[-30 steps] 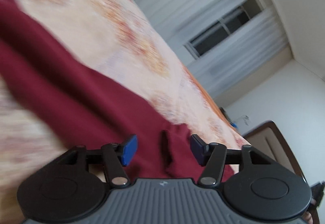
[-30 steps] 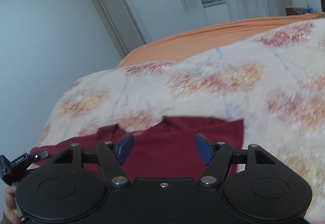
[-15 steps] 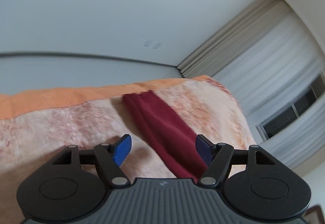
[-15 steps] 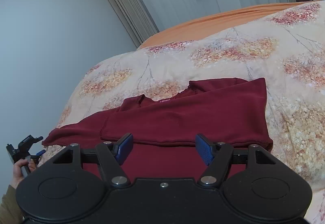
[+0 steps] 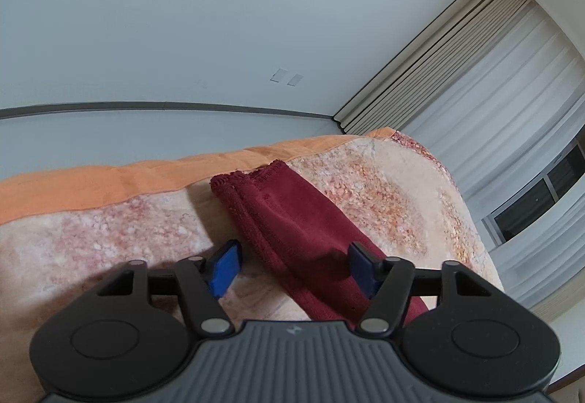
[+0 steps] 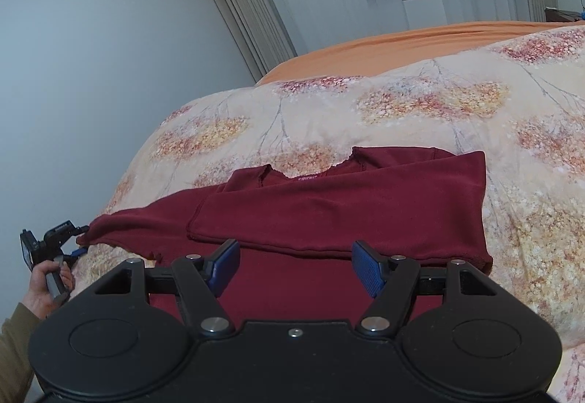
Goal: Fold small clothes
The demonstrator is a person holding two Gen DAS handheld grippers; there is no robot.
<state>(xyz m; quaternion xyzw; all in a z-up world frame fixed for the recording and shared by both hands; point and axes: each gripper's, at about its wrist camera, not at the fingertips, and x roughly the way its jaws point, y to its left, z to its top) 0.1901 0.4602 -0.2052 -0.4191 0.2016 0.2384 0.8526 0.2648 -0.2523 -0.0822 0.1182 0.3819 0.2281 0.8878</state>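
maroon shirt (image 6: 340, 205) lies on floral bedspread (image 6: 457, 118); no containers.

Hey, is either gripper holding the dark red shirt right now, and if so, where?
Neither. The left gripper and right gripper are both open above the dark red long-sleeved shirt.

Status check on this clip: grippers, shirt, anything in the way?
Left gripper open, at the left sleeve end. Right gripper open, holding nothing, over the shirt. One sleeve folded across, other stretched out on the bedspread. Nothing in the way.
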